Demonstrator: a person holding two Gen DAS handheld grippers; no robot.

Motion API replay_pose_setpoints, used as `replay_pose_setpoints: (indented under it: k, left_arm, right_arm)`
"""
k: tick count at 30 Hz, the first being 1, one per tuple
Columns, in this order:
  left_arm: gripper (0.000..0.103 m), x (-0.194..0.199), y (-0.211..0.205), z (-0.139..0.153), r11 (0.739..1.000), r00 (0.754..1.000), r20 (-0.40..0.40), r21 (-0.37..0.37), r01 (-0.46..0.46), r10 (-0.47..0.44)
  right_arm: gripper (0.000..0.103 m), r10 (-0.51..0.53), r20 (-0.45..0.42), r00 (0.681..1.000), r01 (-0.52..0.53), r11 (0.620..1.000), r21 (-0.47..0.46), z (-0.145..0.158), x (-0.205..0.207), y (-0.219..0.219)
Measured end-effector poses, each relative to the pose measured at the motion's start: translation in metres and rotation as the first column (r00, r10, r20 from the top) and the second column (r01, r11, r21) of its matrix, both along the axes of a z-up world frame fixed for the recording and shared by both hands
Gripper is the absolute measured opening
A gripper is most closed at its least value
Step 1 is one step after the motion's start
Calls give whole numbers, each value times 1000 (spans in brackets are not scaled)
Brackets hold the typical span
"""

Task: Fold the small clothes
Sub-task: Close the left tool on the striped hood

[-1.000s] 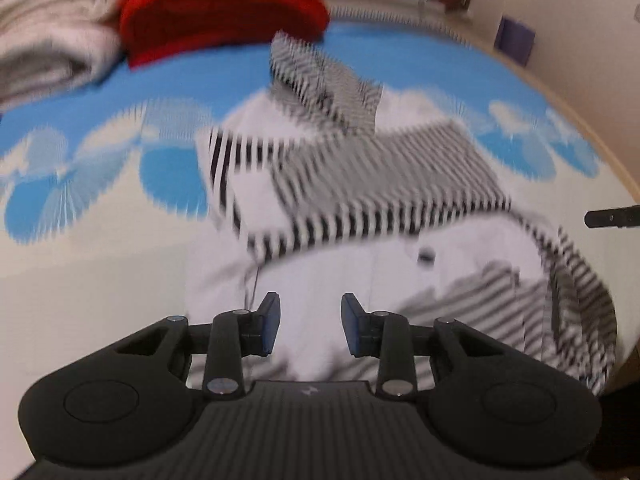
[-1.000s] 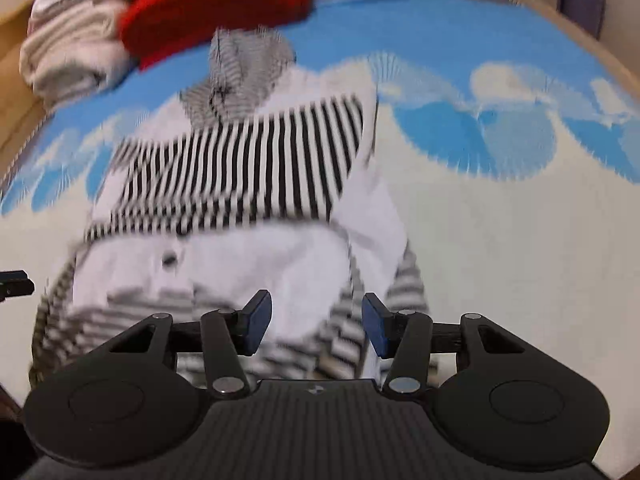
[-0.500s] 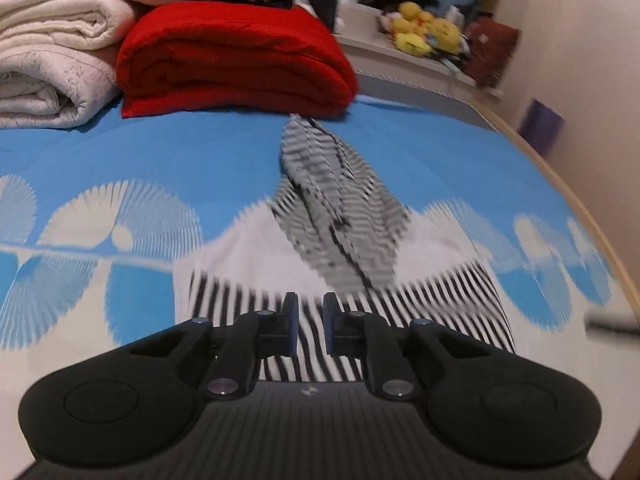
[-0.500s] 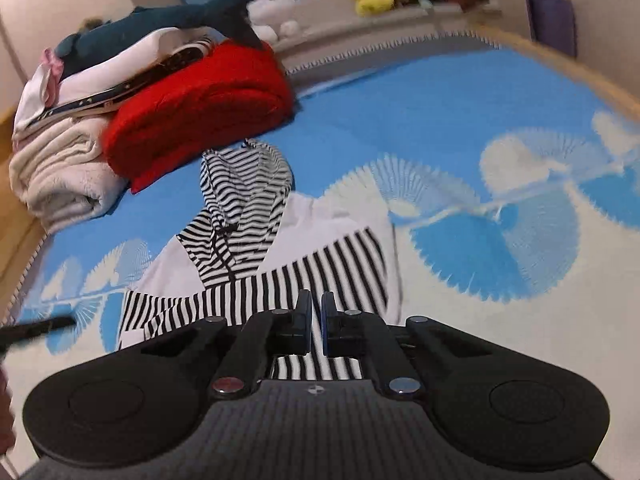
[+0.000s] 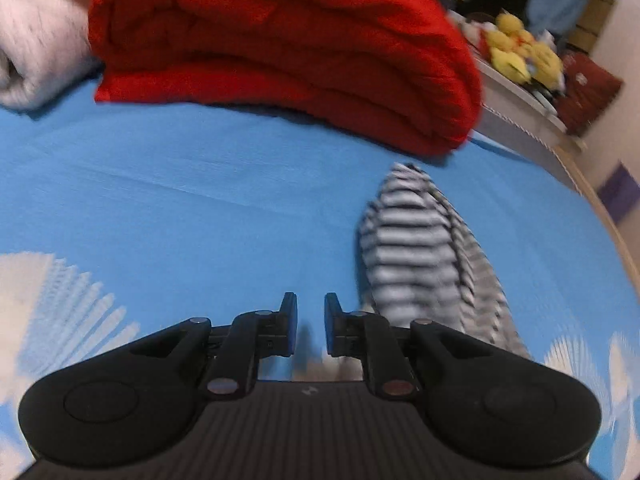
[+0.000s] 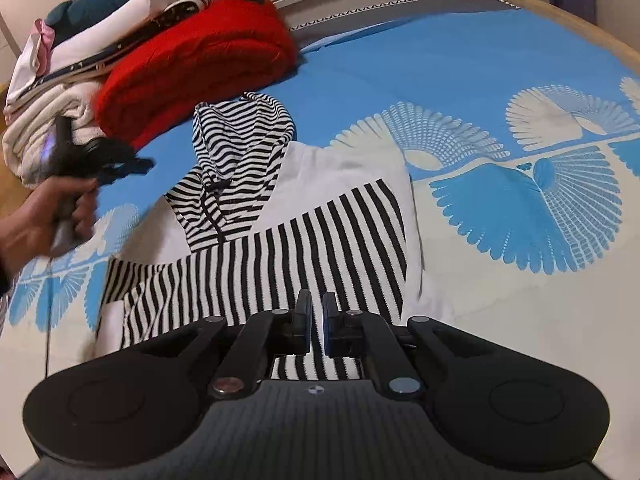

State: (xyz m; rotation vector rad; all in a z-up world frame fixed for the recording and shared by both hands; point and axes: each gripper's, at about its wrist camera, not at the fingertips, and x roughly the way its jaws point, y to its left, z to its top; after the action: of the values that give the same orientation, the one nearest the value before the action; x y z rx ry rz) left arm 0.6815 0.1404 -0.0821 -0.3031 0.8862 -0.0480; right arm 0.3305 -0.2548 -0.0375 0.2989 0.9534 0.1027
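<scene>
Your left gripper [image 5: 311, 328] has swung off the striped hoodie [image 6: 256, 216] toward the red blanket [image 5: 280, 48], its 2 fingers slightly parted, holding nothing. Your right gripper [image 6: 317, 330] sits nearly closed over the hoodie's folded striped hem on the blue bedspread [image 6: 440, 80]; I cannot tell whether it pinches cloth.

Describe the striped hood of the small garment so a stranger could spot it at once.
Start at the bulky folded red blanket at the far side of the blue-and-cream patterned bedspread. Just in front of it lies a white hooded top with black stripes. Its hood points toward the blanket and carries thin wavy crosswise stripes, unlike the bold straight bars on the folded sleeve below.
</scene>
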Motion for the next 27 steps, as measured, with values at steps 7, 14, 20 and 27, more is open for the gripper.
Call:
replay_pose_setpoints:
  k: [7, 14, 20, 27]
  left_arm:
    - [50, 84, 3, -46, 979, 1000, -21, -203, 0, -4]
    - [68, 107, -51, -48, 978, 984, 33, -108, 176, -173]
    - [9, 95, -96, -35, 956, 961, 18, 103, 274, -277]
    - [9, 23, -108, 56, 907, 908, 172, 261, 331, -381]
  right_arm:
    - [6, -12, -42, 999, 12, 1000, -11, -14, 6, -9]
    - [6, -19, -69, 997, 19, 1000, 0, -20, 11, -10]
    - [6, -34, -86, 996, 34, 999, -11, -21, 12, -10]
    - [6, -78, -86, 993, 72, 995, -66, -12, 11, -16]
